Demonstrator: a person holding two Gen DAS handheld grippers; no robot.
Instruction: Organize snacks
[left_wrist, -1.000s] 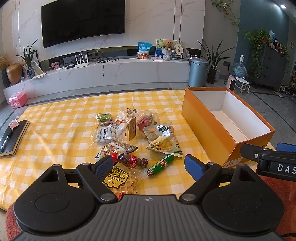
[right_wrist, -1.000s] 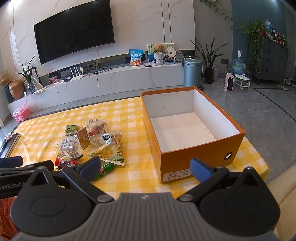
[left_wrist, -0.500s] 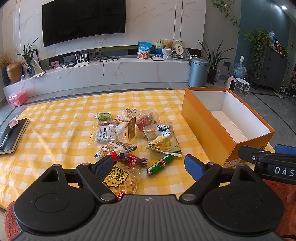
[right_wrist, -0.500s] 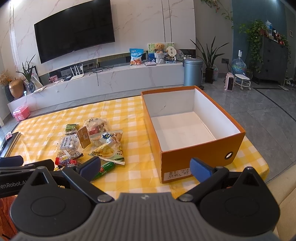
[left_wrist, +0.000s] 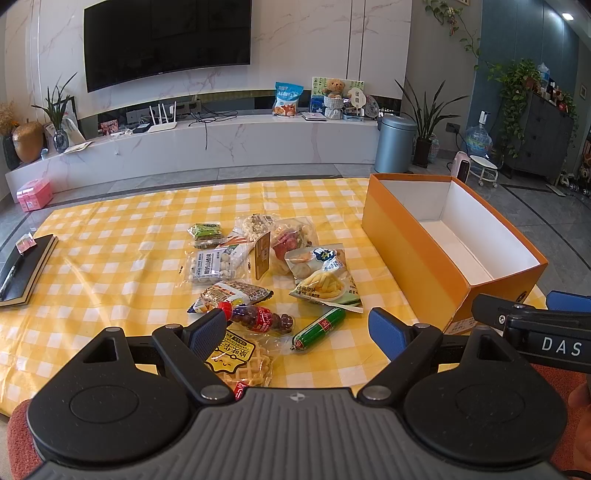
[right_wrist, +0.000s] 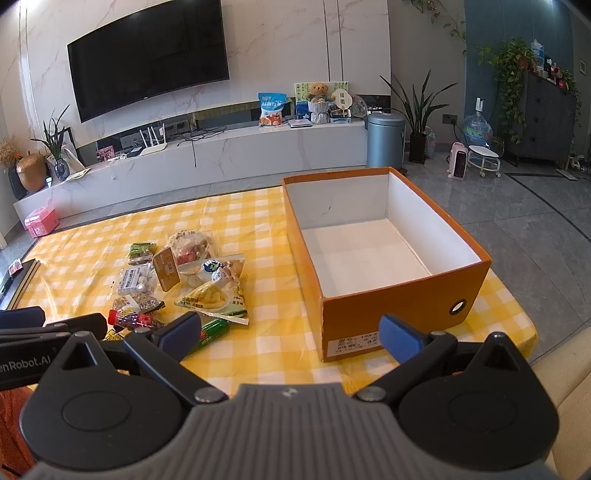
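Note:
Several snack packets lie in a loose pile on the yellow checked tablecloth (left_wrist: 110, 266). Among them are a green sausage stick (left_wrist: 319, 328), a waffle pack (left_wrist: 240, 360), a small red-capped bottle (left_wrist: 258, 317) and a fries bag (left_wrist: 325, 284). An orange box (left_wrist: 413, 258) with a white, bare inside stands to the right of the pile. My left gripper (left_wrist: 297, 328) hovers open just before the pile, nothing between its fingers. My right gripper (right_wrist: 290, 334) is open too, in front of the orange box (right_wrist: 391, 314), holding nothing.
A black notebook (left_wrist: 22, 269) with a pen lies at the table's left edge. Beyond the table are a white TV bench (left_wrist: 221, 147), a grey bin (left_wrist: 393, 144) and potted plants. The table's right edge runs close behind the box.
Both views have shifted only slightly; the right gripper has drifted a little to the right, so the box sits more centred in its view. The snacks and box have not moved.

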